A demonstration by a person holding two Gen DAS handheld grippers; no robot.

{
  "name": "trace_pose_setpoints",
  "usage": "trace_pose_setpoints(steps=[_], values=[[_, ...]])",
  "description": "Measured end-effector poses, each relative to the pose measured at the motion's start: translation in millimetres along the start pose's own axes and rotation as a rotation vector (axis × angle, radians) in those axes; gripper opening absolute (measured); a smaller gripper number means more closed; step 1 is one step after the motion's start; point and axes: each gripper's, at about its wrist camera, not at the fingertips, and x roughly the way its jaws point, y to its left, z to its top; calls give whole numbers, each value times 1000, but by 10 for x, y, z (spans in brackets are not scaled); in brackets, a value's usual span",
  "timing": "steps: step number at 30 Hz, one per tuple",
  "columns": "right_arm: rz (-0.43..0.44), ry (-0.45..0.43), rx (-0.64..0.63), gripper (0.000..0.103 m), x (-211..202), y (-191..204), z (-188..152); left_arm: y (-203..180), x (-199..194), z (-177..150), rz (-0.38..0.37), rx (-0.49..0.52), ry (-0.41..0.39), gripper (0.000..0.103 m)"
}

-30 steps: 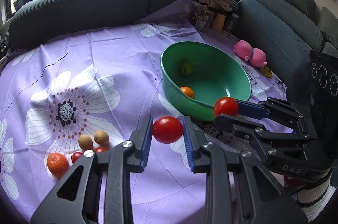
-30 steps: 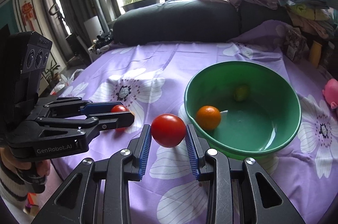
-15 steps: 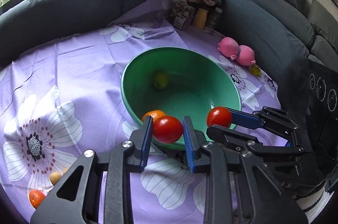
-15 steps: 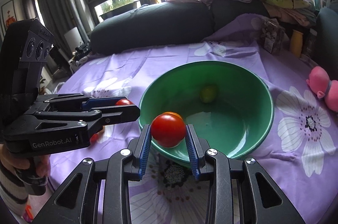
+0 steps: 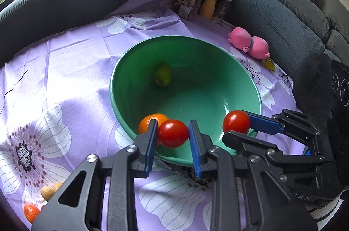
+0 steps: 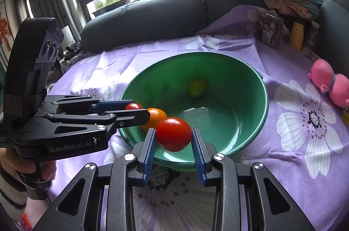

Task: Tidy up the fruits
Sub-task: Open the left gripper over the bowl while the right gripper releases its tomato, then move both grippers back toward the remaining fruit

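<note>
A green bowl (image 5: 117, 69) (image 6: 265, 100) stands on the purple flowered cloth, with a lime (image 5: 162, 77) (image 6: 197, 87) and an orange (image 5: 150, 120) (image 6: 158, 114) inside. My left gripper (image 5: 173, 128) (image 6: 135, 110) is shut on a red tomato (image 5: 173, 136) (image 6: 133, 106) over the bowl's near rim, close to the orange. My right gripper (image 6: 173, 131) (image 5: 236, 124) is shut on a second red tomato (image 6: 173, 137) (image 5: 236, 120), also over the near rim, to the right of the left one.
Loose fruit lies on the cloth at lower left: a small orange (image 5: 30, 211) and pale brown fruits (image 5: 47, 191). A pink plush toy (image 5: 248, 45) (image 6: 333, 84) lies right of the bowl. Jars (image 5: 208, 5) and dark sofa cushions (image 5: 54, 4) ring the table's far side.
Both grippers have carried their tomatoes forward from the open cloth to above the bowl's near rim. The bowl now fills the middle of both views. Both grips stay shut.
</note>
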Motion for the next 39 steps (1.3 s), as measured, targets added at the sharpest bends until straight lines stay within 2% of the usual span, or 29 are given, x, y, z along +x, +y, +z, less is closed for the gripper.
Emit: trace_pose_setpoints(steps=[8,10,14,16,17,27,32,39], values=[[-11,8,26,35,-2,-13,-7,-14,2,-19,5,1,0,31],[-13,4,40,35,-29,-30,-7,-27,-26,-28,0,5,-1,46],[-30,0,63,35,-85,-71,-15,-61,-142,-46,4,10,-28,55],[-32,-6,74,35,-131,-84,-23,-47,-228,-77,33,6,-40,70],[-32,-9,79,35,-154,-89,-29,-28,-278,-101,43,0,-49,71],[-7,-16,85,35,-330,-18,-131,383,-708,-638,129,-133,-29,73],[21,-6,57,35,-361,124,-181,615,-962,-973,163,-236,-24,73],[74,29,-10,35,-320,443,-251,801,-1290,-1291,203,-318,-47,73]])
